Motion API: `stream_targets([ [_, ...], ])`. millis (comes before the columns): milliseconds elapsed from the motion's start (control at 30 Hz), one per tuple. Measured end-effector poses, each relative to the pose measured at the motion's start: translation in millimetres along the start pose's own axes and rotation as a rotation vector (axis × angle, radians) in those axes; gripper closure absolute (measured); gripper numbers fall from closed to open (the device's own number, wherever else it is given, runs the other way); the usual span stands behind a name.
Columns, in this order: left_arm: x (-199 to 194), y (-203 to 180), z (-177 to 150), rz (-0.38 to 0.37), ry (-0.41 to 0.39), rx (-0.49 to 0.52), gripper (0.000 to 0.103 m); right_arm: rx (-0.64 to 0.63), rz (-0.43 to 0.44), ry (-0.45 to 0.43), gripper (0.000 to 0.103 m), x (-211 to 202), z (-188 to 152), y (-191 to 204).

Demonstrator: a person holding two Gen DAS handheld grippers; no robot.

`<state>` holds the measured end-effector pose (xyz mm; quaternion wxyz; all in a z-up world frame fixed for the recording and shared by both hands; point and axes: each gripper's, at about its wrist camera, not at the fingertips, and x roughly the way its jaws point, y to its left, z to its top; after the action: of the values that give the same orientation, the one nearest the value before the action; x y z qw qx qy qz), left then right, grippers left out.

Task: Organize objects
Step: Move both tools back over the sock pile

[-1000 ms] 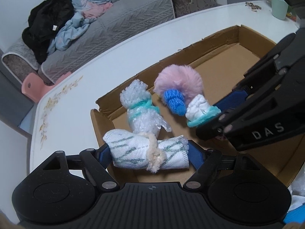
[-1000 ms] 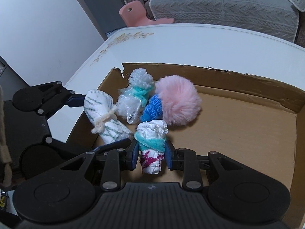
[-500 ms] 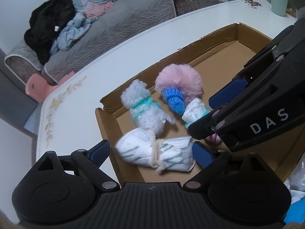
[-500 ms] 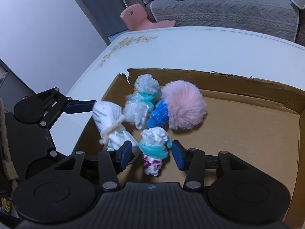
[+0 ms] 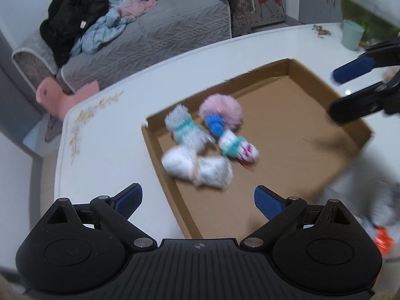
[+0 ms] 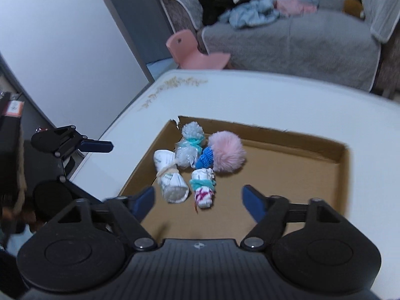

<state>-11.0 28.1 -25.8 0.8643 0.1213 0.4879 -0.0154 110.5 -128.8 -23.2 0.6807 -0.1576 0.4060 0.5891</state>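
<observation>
Table (image 5: 105, 150): white, bearing the whole work area.

Cardboard box (image 5: 300, 125): count one. Shallow and lidless, lying flat on the table, with most of the floor bare.

Left gripper (image 5: 197, 193): fingers spread wide, nothing held. Positioned above the near left wall of the box.

Right gripper (image 6: 197, 192): fingers spread wide, nothing held. Positioned above the near part of the box and well apart from the left gripper.

Contents: count four, clustered in the far left corner of the box.
- Wrapped rolls, count three:
  - white roll (image 5: 197, 167), tied with a cream cord, nearest the left wall;
  - bubble-wrap roll (image 5: 186, 130), with a teal band, touching the white roll;
  - pink-marked roll (image 5: 236, 146), with a teal band, just beside the other two.
- Pink pompom (image 5: 221, 108), count one, with a blue knit piece (image 5: 215, 122) attached, farthest back.

Judged step: four items are boxed and both tools are free, so this falls between placements.

Next move, as judged: locate the remaining loose items. Note the blurred shapes off the box at the right edge of the left wrist view, not identifiable. Approach from above, close on the middle of a roll, carry it to bare floor beside the cluster, and avoid knocking the rolls already placed.
</observation>
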Motion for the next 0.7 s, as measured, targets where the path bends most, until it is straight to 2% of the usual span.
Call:
stream_targets([
  [100,-30,-11,-26,-0.015,0.04,-0.037,0.001,0.032,-0.065,-0.025,0.009,-39,-22,1],
  [267,-47,-42,-80,-0.106,0.18,-0.15,0.001,0.171,-0.164,0.016,0.008,-77,-93,-11],
  [333,-42,-57,-101,-0.152,0.252,-0.197,0.001,0.251,-0.202,0.093,0.011,-74,-125,-19],
  [367,-37,-65,-109,-0.166,0.281,-0.205,0.001,0.27,-0.25,0.14,0.016,-69,-132,-19],
  [400,-33,-73,-116,-0.175,0.306,-0.202,0.002,0.255,-0.283,0.157,0.017,-66,-134,-17],
  [433,-30,-81,-121,-0.18,0.317,-0.194,0.002,0.239,-0.284,0.158,0.016,-64,-135,-16],
  [533,-19,-95,-124,-0.153,0.312,-0.157,0.002,0.315,-0.238,0.213,0.014,-49,-139,-25],
  [633,-8,-98,-123,-0.138,0.313,-0.156,0.002,0.288,-0.276,0.27,0.015,-31,-143,-22],
  [700,1,-95,-126,-0.136,0.322,-0.185,0.002,0.29,-0.267,0.311,0.016,-17,-145,-21],
])
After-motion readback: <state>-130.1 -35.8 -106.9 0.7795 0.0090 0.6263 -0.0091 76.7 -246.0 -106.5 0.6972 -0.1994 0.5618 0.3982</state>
